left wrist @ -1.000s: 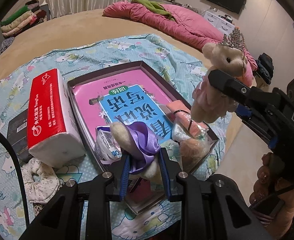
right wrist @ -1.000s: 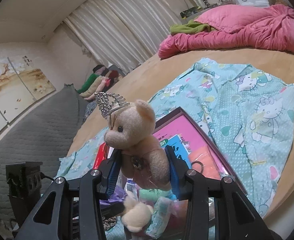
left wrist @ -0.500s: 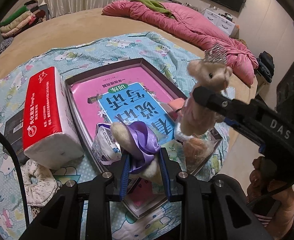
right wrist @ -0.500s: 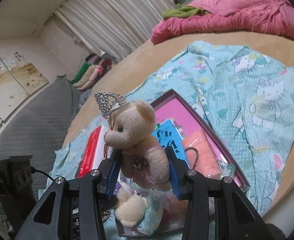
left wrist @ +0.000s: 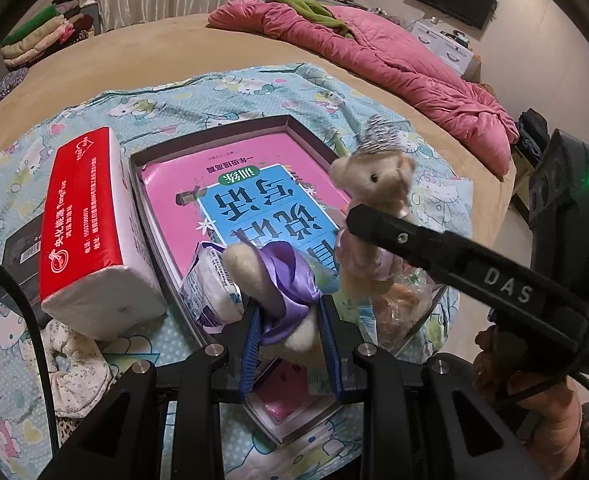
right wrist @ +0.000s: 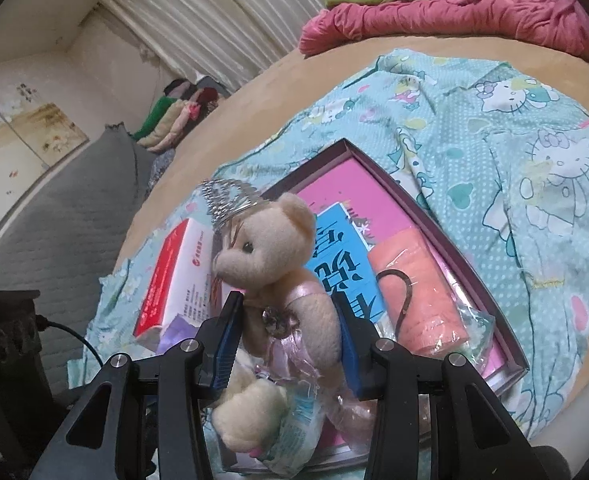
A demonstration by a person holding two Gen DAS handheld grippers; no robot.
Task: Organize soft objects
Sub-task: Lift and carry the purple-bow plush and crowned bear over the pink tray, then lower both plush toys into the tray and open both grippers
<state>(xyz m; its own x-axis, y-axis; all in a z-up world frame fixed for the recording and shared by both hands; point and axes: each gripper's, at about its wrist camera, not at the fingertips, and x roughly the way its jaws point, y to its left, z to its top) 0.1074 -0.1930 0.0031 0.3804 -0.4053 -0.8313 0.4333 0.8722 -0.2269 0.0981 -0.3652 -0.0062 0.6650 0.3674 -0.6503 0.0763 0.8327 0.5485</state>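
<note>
- Left wrist view, far left: a red tissue pack (left wrist: 90, 224) is lying on the cartoon-print sheet (left wrist: 222, 92), just beside the shallow box (left wrist: 294, 122); a floral scrunchie (left wrist: 74, 360) is sitting below it.
- Centre: the left gripper (left wrist: 290, 340) is clamping its blue pads on a cream plush with a purple ribbon (left wrist: 282, 280), holding it over the near edge of the box, where a pink-and-blue book (left wrist: 246, 200) is lying flat.
- Right of centre: the right gripper (right wrist: 290, 344) is pinching a crowned teddy bear (right wrist: 270, 256) at the waist, its jaws pressing the body from both sides. The bear is hanging upright above the near right corner of the box, over crinkled plastic packets (left wrist: 398, 304).
- Right wrist view, right side: an orange wrapped roll (right wrist: 418, 288) is occupying the box's right edge.
- Judgement: the step in hand appears to be lowering the bear into the box. To do it well, the right hand should be aiming for the free patch between the book and the roll, keeping clear of the left gripper's plush, which is very near.
- Release only once the bear is resting on something; the tiara looks likely to snag on plastic.
</note>
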